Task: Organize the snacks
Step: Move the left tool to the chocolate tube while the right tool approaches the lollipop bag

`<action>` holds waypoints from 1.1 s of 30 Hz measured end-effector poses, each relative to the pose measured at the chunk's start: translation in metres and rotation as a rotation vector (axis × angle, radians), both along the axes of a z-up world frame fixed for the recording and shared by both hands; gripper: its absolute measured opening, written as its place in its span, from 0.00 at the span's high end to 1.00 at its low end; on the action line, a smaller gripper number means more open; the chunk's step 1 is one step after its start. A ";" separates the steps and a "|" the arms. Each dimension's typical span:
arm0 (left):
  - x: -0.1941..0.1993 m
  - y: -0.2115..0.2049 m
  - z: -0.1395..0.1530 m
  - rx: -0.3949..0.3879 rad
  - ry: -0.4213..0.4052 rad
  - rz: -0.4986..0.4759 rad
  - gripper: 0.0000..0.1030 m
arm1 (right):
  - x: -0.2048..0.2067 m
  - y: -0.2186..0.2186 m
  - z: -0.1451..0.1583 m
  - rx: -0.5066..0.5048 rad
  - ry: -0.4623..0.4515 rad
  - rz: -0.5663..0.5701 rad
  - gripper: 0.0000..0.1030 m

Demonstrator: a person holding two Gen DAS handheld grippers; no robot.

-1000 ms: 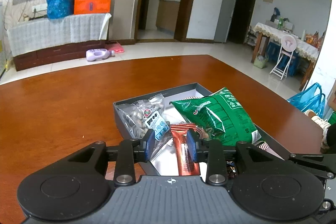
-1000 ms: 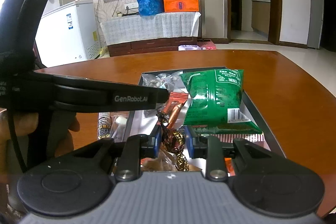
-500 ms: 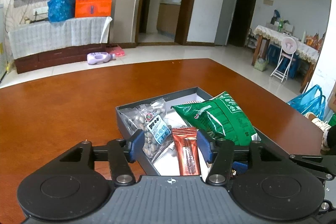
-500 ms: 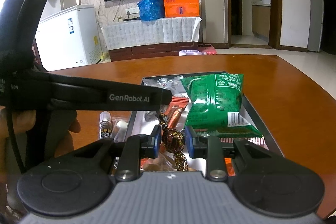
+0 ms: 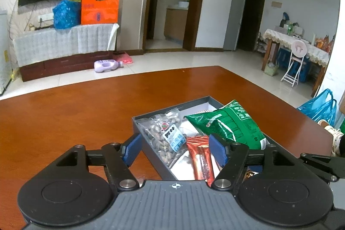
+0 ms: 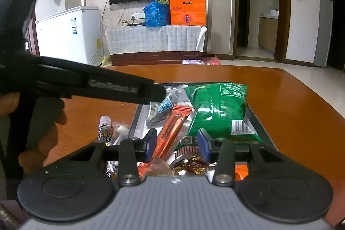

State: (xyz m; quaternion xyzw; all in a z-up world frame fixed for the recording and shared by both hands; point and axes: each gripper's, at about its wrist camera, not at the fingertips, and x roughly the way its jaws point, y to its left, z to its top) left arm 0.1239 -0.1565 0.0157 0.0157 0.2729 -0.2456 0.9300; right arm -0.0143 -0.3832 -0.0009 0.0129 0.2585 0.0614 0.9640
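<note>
Snacks crowd the tray [image 6: 262, 130]; both grippers' fingers gape empty (left [image 5: 174, 149], right [image 6: 177, 144]), so a grab could snag a neighbour.

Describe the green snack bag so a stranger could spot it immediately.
On the reddish-brown wooden table sits a shallow grey box of snacks. The green snack bag lies along its right side in the right wrist view. It is the largest packet there, the only green one, with a white barcode panel.

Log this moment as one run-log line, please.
left gripper: open, empty | right gripper: open, empty | gray box: holds green bag, nut pack, red bar | tube: outside box
</note>
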 end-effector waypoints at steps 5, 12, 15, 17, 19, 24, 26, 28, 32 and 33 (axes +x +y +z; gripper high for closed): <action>-0.004 0.011 0.004 0.030 -0.014 0.013 0.31 | -0.002 0.001 0.001 0.005 -0.004 -0.001 0.59; 0.000 0.041 0.010 0.069 0.003 0.088 0.28 | -0.015 0.018 0.005 -0.012 -0.044 0.056 0.59; 0.004 0.055 0.010 0.088 0.030 0.125 0.28 | -0.022 0.029 0.009 -0.006 -0.061 0.095 0.59; 0.006 0.064 0.010 0.096 0.043 0.153 0.28 | -0.028 0.040 0.011 -0.006 -0.068 0.129 0.59; 0.008 0.071 0.009 0.094 0.064 0.174 0.28 | -0.033 0.053 0.012 -0.004 -0.063 0.169 0.59; 0.016 0.079 0.004 0.082 0.168 0.209 0.29 | -0.039 0.085 0.007 -0.031 -0.022 0.238 0.59; 0.016 0.079 -0.003 0.088 0.209 0.190 0.30 | -0.042 0.094 0.004 -0.049 -0.018 0.256 0.59; 0.014 0.075 -0.007 0.119 0.232 0.171 0.31 | -0.045 0.100 0.001 -0.068 -0.013 0.278 0.59; 0.010 0.069 -0.013 0.128 0.264 0.132 0.33 | -0.048 0.101 0.000 -0.099 -0.018 0.278 0.59; 0.009 0.068 -0.014 0.127 0.274 0.122 0.33 | -0.047 0.100 0.000 -0.089 -0.014 0.273 0.59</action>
